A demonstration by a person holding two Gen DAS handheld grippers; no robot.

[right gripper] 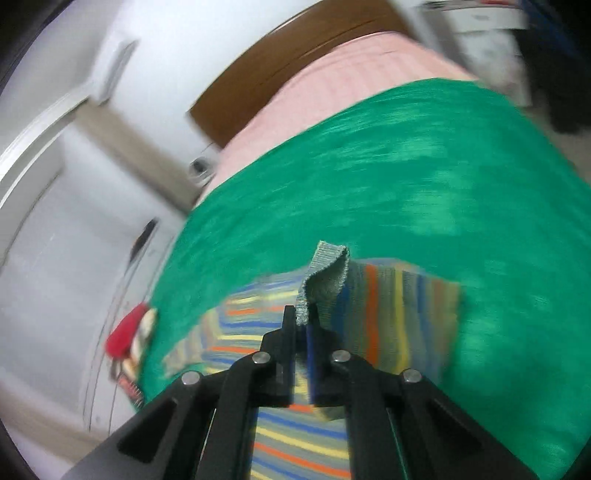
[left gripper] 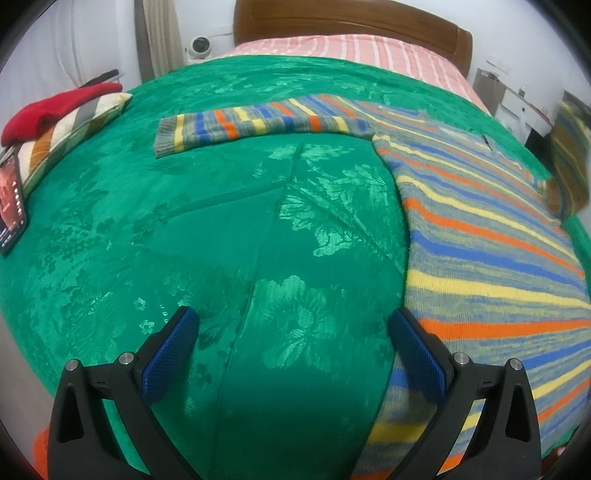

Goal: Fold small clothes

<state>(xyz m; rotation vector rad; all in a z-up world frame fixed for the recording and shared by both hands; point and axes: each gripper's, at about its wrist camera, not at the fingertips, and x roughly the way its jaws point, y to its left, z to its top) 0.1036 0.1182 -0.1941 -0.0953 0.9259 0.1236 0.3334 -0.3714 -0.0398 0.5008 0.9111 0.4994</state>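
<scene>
A small striped knit sweater (left gripper: 491,240) in grey, blue, yellow and orange lies flat on a green bedspread (left gripper: 221,229), its left sleeve (left gripper: 258,123) stretched out to the left. My left gripper (left gripper: 293,325) is open and empty, low over the bedspread beside the sweater's hem; its right finger (left gripper: 417,350) overlaps the hem edge. In the right wrist view my right gripper (right gripper: 302,317) is shut on the grey ribbed cuff (right gripper: 325,277) of the other sleeve and holds it lifted above the sweater (right gripper: 303,435). That view is motion-blurred.
A striped pillow (left gripper: 74,122) with a red garment (left gripper: 55,107) on it lies at the bed's left edge, a phone (left gripper: 11,199) beside it. Pink striped bedding (left gripper: 351,46) and a wooden headboard (left gripper: 351,18) are at the far end. Furniture stands at the right.
</scene>
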